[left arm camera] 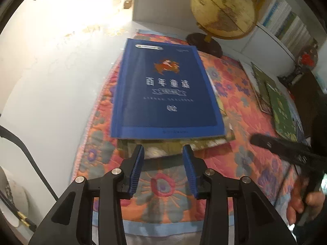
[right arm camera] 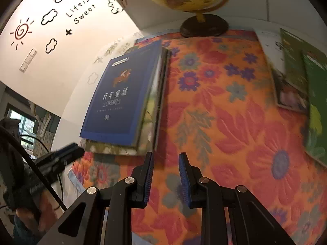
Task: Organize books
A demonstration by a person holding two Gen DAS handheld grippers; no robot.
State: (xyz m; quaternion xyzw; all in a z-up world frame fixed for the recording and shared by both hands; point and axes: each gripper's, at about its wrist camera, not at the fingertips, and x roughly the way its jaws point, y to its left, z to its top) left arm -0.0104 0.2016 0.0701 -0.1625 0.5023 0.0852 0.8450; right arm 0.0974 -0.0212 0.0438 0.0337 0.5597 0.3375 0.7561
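On the flowered quilt (left arm camera: 235, 94) lies a stack with a blue book (left arm camera: 163, 89) on top, its near edge just ahead of the left gripper (left arm camera: 163, 153), whose jaws stand apart with nothing between them. The right gripper (right arm camera: 166, 159) hovers over bare quilt to the right of the stack, its blue pads nearly together and gripping nothing. The blue book looks a thin, light paperback, likely to flex if pinched at a corner; its glossy cover may slip, so the overhanging near edge, close to the spine, seems the best place to take hold. Beneath it I count at least two more books, though their edges blur. Well apart on the right lie green books (left arm camera: 282, 106), at least two, overlapping a white one. One globe (left arm camera: 222, 8) stands behind.
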